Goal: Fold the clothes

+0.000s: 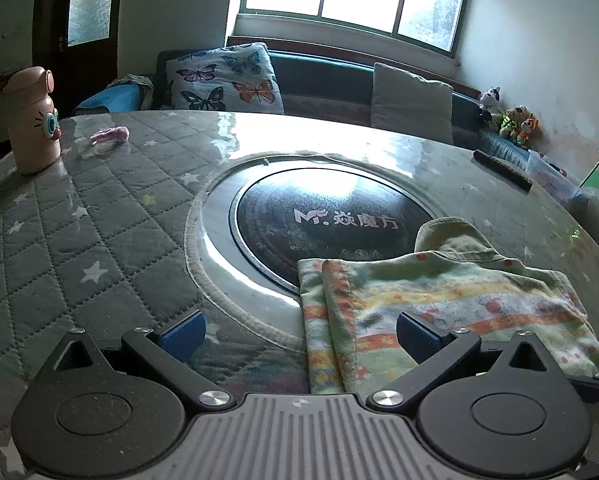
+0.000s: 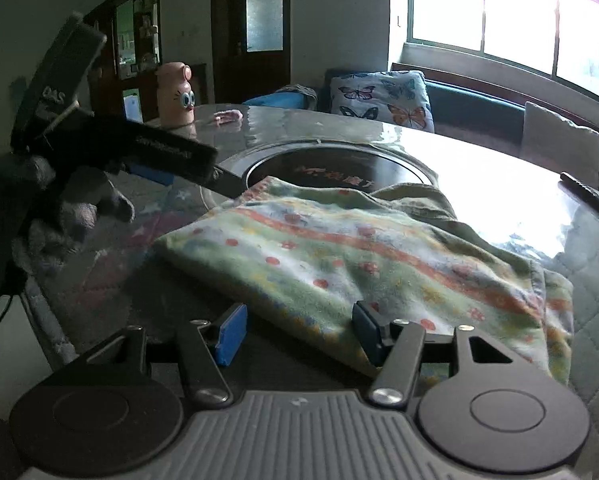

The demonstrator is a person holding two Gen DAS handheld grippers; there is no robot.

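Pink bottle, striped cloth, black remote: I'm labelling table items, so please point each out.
Pink bottle [image 1: 33, 128]: left wrist view, on its body beside the cartoon eye.
Striped cloth [image 2: 339, 248]: right wrist view, middle of its top layer.
Black remote [image 1: 501, 170]: left wrist view, mid-length.

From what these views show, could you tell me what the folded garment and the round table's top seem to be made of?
Folded garment: soft, matte, fuzzy fabric, likely cotton knit or flannel; it drapes and creases.
Table top: glossy, mirroring the window, probably glass or clear plastic over a quilted star-print cloth, stitched in diamonds.
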